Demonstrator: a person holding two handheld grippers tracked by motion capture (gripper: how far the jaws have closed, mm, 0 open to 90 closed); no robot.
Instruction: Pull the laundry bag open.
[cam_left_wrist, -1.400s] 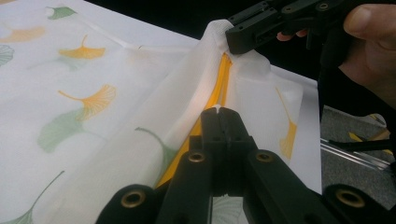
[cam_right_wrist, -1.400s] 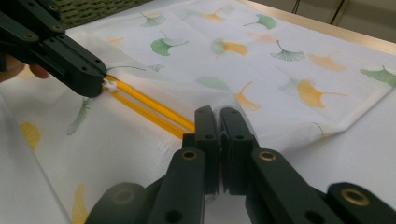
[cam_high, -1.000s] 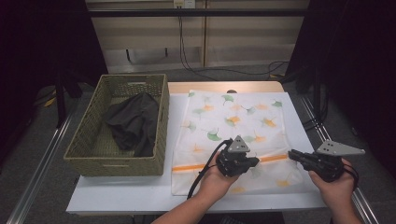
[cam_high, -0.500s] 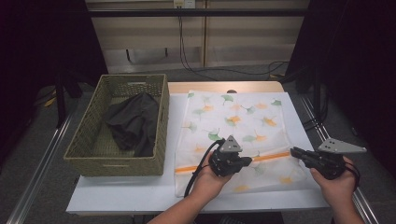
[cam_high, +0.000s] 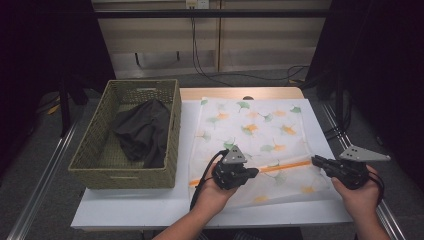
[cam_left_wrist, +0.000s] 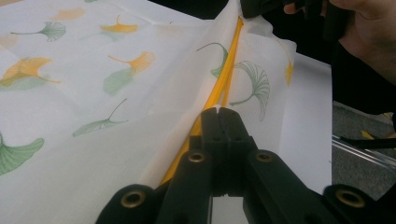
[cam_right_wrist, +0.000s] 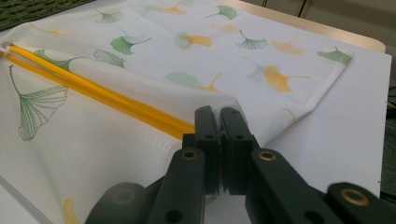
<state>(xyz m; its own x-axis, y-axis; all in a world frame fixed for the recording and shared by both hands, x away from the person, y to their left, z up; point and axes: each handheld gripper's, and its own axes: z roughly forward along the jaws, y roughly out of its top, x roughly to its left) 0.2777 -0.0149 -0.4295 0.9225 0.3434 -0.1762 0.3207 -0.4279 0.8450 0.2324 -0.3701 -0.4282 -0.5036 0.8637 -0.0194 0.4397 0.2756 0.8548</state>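
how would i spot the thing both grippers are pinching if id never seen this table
Start at the white table and look right of the woven basket holding dark clothing. Spread flat there is a white mesh laundry bag printed with green and orange ginkgo leaves. Its orange zipper, running between the left gripper and right gripper, sets it apart.

Left gripper (cam_high: 252, 171): sits farther toward the person's left along the orange zipper (cam_high: 290, 165) than in the earlier pictures; jaws pinched together on the zipper line.
Left hand (cam_high: 212, 192): shifted leftward with the gripper.
Laundry bag (cam_high: 260, 130): near-left portion now drawn slightly leftward, its left edge closer to the wicker basket (cam_high: 172, 145); fabric along the zipper raised into a longer ridge between the two grippers.
Gap between grippers: wider, the right gripper (cam_high: 316, 161) holding the zipper's right end.
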